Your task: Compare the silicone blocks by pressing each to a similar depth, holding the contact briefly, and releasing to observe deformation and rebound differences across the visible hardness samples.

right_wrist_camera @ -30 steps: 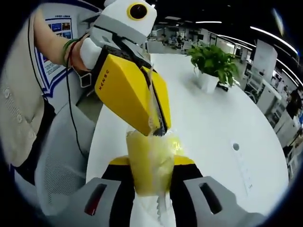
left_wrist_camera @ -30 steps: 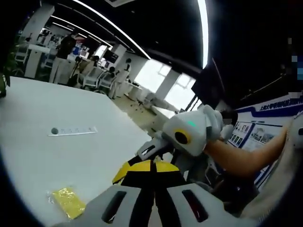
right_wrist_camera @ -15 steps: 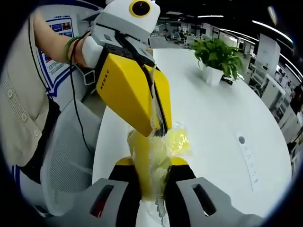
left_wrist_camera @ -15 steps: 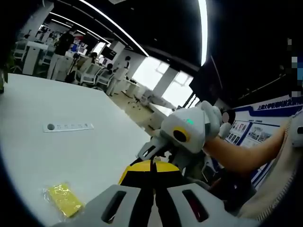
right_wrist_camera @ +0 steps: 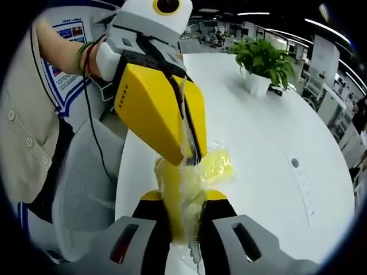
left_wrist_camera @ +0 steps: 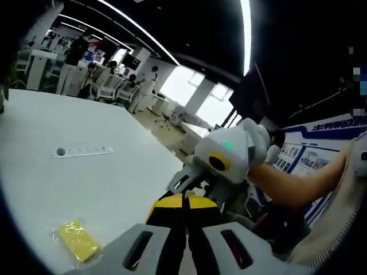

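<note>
Gripping a yellow block (right_wrist_camera: 175,200) in a clear bag (right_wrist_camera: 212,166), the right gripper (right_wrist_camera: 186,229) is rising from the bottom centre of the right gripper view, its jaws closed on the wrapped block. Just above it, the left gripper (right_wrist_camera: 192,154) is coming down from the upper left of that frame, its yellow jaws pinched together on the top of the bag's plastic. A hand (right_wrist_camera: 106,60) with a green band at the wrist is holding that gripper near the top left. Part of the bag with a yellow piece inside is hanging out to the right of the jaws, over the white bench (right_wrist_camera: 258,137). A potted plant (right_wrist_camera: 261,66) is standing on the bench at the upper right, and a white strip (right_wrist_camera: 304,186) is lying flat at the right edge. A grey mesh chair (right_wrist_camera: 80,189) is sitting at the lower left.

In the left gripper view, the left gripper (left_wrist_camera: 186,229) is showing at the bottom centre, jaws shut with only a thin seam between them; the plastic is hidden there. The right gripper (left_wrist_camera: 229,157) is sitting just beyond, right of centre, held by a forearm coming from the right. A second yellow block (left_wrist_camera: 77,240) in plastic is lying on the bench (left_wrist_camera: 86,183) at the lower left, apart from both grippers. The white strip (left_wrist_camera: 83,151) is lying at the middle left.
</note>
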